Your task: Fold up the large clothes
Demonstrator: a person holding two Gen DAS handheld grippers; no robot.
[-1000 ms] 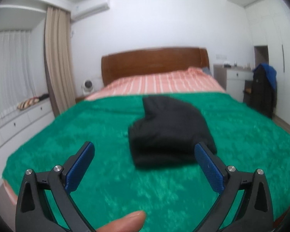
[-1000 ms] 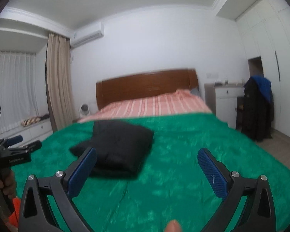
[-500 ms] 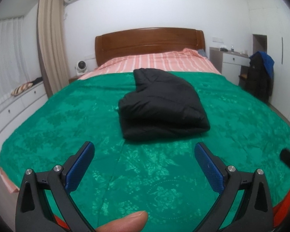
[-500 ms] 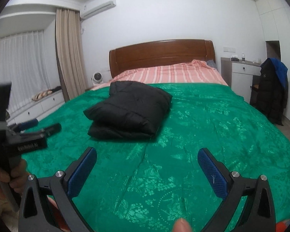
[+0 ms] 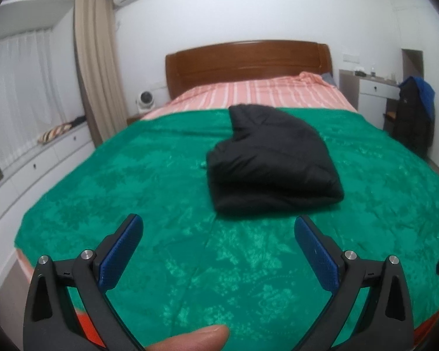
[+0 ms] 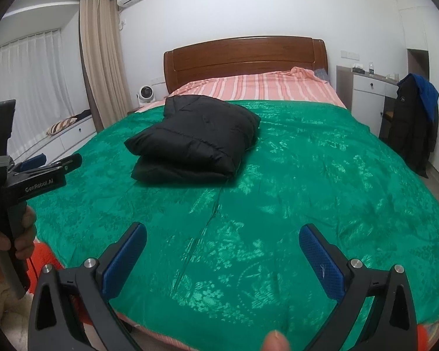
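A puffy black jacket (image 5: 270,161), folded to a thick bundle, lies on the shiny green bedspread (image 5: 131,181). Left tongs (image 5: 218,231) and right tongs (image 6: 222,238) both stand spread, holding nothing.

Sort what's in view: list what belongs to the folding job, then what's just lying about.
Job:
black jacket, folded
green bedspread
left gripper, right gripper, jaws open, empty

Lying about:
hanging coat
fan
striped cushion
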